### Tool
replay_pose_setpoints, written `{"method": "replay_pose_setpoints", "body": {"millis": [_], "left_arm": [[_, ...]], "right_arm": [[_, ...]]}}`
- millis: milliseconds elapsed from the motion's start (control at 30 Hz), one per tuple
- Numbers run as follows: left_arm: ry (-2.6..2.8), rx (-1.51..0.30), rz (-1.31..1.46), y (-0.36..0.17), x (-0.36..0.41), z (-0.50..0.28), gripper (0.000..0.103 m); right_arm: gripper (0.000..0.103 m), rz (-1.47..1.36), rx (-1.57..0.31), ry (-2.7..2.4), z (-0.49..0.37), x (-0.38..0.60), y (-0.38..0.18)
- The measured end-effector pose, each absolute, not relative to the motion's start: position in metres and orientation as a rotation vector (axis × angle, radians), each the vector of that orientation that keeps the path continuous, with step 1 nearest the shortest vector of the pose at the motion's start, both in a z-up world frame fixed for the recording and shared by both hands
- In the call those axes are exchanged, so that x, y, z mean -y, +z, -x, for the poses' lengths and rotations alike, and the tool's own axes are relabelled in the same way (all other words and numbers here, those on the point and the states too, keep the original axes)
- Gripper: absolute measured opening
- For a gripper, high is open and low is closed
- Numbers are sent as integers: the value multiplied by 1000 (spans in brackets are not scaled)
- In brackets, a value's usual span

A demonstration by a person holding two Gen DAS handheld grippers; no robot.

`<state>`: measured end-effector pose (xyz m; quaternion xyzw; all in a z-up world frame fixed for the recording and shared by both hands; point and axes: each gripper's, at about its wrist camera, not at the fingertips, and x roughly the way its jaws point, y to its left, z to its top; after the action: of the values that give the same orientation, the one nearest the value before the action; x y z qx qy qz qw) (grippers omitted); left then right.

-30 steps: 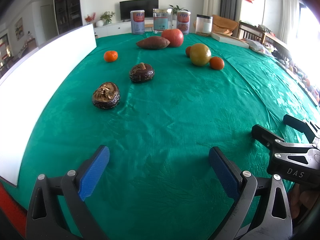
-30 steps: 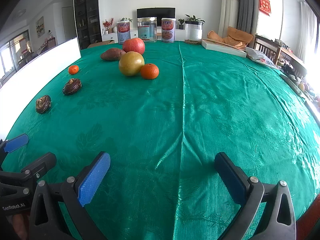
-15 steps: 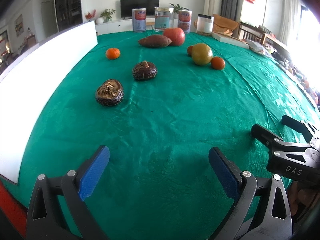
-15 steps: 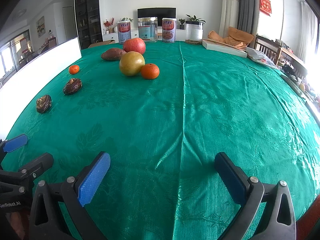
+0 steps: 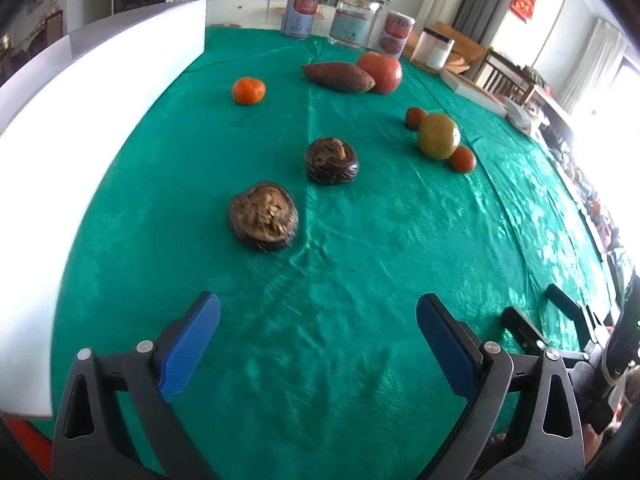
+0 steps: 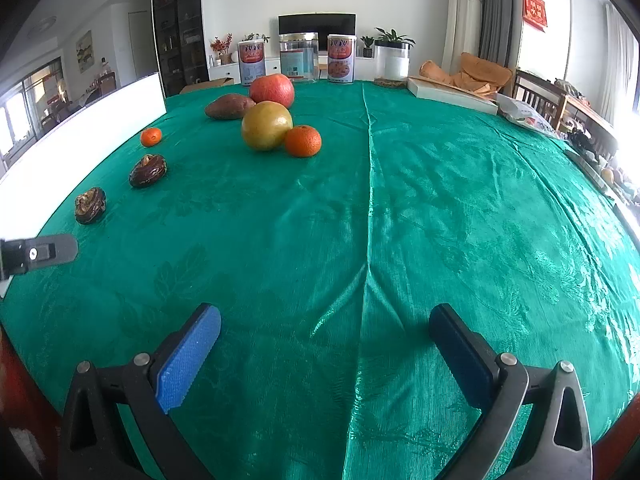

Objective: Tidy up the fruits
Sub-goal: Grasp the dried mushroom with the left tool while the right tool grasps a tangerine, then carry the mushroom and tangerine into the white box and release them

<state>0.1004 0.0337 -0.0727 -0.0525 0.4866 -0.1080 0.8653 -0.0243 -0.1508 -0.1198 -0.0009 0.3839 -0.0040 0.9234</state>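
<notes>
L gripper (image 5: pixel 318 334) & R gripper (image 6: pixel 324 344) both wide open, empty, above tablecloth (image 6: pixel 400 220).

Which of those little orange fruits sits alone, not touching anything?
The mandarin near the white board. The other two lean against the big yellow fruit, one in front, one behind.

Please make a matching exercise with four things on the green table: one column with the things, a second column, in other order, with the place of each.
Things:
1. sweet potato
2. yellow-green fruit
3. lone small orange
4. left gripper

Places:
A. touching an orange at its side
B. nearest the white board
C. against the big red fruit
D. open above bare cloth

Pairs: 1-C, 2-A, 3-B, 4-D
</notes>
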Motion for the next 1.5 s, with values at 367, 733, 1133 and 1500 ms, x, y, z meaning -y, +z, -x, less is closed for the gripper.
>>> {"method": "replay_pose_setpoints", "body": {"millis": [367, 733, 1133, 1500], "left_arm": [[-229, -1260, 81, -56, -56, -165, 99], [-247, -1353, 87, -55, -61, -185, 99], [-201, -1373, 15, -70, -44, -187, 58], [-294, -1212, 185, 0, -86, -150, 44]], "right_arm": [[101, -9, -1042, 228, -96, 167, -70], [75, 98, -1286, 354, -201, 150, -82], [33, 210, -1362, 357, -200, 120, -90], [33, 110, -1338, 488, -139, 123, -30]]}}
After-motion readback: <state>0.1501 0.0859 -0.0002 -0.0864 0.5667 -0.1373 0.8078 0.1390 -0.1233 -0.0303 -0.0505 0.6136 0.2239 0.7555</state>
